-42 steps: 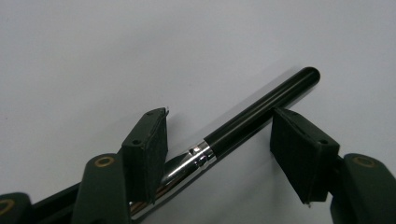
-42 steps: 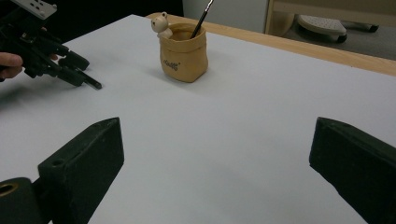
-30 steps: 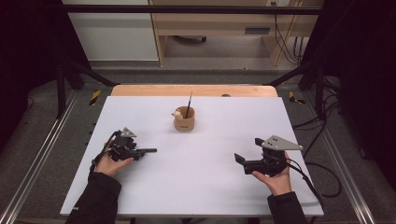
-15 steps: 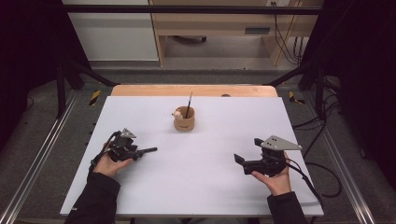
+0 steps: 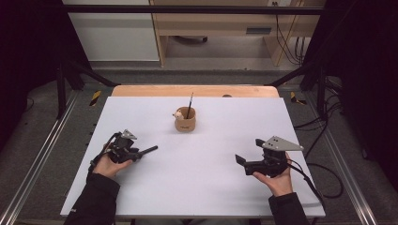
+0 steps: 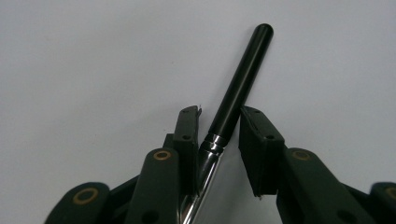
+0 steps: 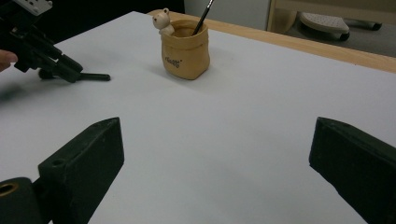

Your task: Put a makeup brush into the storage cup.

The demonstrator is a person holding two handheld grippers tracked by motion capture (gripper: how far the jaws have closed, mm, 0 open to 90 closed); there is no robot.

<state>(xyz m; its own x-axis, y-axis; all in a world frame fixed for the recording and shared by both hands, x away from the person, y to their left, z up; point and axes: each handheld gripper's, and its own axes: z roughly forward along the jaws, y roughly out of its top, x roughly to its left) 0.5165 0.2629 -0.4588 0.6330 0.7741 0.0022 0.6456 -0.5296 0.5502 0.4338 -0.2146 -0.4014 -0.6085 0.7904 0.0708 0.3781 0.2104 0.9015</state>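
brush (image 6: 238, 88): glossy black round handle, chrome ferrule, flat on matte white table (image 5: 211, 178), left of tan pouch-shaped cup (image 5: 185, 121). left gripper (image 6: 219, 133) jaws just closing around it, seemingly not yet clamped. right gripper (image 7: 212, 163) jaws wide apart.

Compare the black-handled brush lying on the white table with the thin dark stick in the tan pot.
The black-handled brush lies flat; the thin stick stands leaning in the pot. The first sits between the left gripper's jaws, just closing; the second is untouched. Both are slim, dark.
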